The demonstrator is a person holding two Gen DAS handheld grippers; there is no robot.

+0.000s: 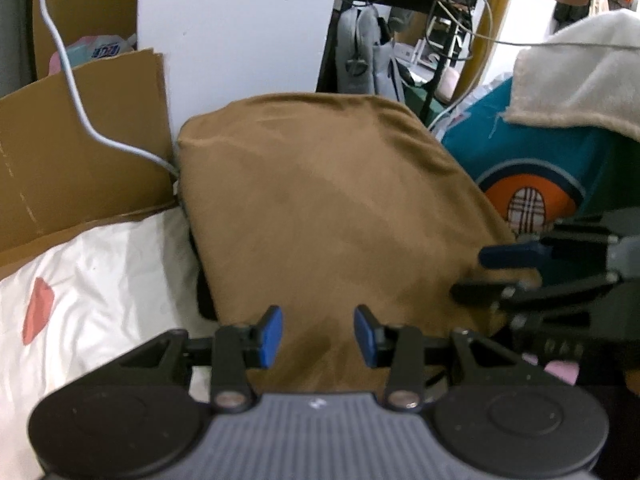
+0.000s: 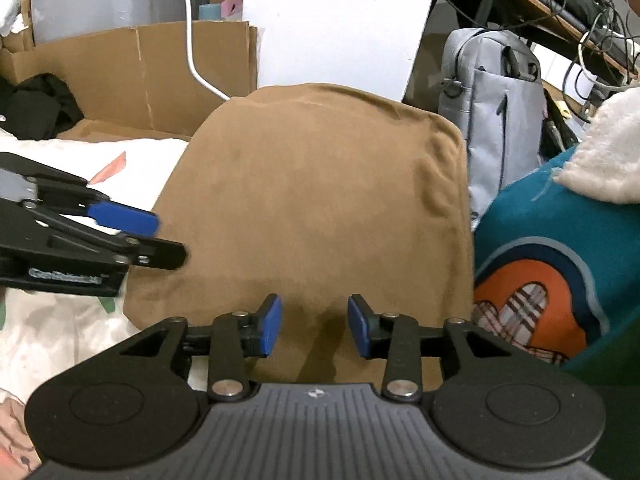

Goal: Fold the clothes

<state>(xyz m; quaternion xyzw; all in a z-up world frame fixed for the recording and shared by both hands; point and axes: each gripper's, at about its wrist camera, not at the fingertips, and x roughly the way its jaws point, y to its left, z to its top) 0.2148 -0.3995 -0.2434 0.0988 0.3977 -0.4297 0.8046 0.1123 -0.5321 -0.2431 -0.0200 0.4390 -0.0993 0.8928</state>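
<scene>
The brown garment (image 1: 320,208) lies as a compact, roughly rectangular bundle on the white printed bedsheet (image 1: 92,280), its far edge against the white panel (image 1: 240,20) and cardboard box (image 1: 60,152). Its top face is smooth, its sides rounded and tucked under; I judge this piece folded, or very close to it. A dark strip shows under its near left edge, which may be shadow or another fabric; the view does not settle it.

The left gripper (image 1: 318,334) hangs over the near edge of the bundle, jaws partly open, blue pads clear of the cloth with nothing between them. The right gripper (image 2: 314,326) stands likewise over the near edge, jaws apart to a similar width and empty; in the left wrist view it appears at the near right corner of the bundle (image 1: 492,276), whether touching the cloth I cannot tell.

Outstanding work: a teal garment (image 2: 560,272) with an orange and plaid print lies just right of the bundle, loose and unfolded, with a cream fleece item (image 2: 608,148) resting on its far part. A black garment (image 2: 40,108) sits crumpled at far left. By this evidence one item is finished and at least two or three remain.
</scene>
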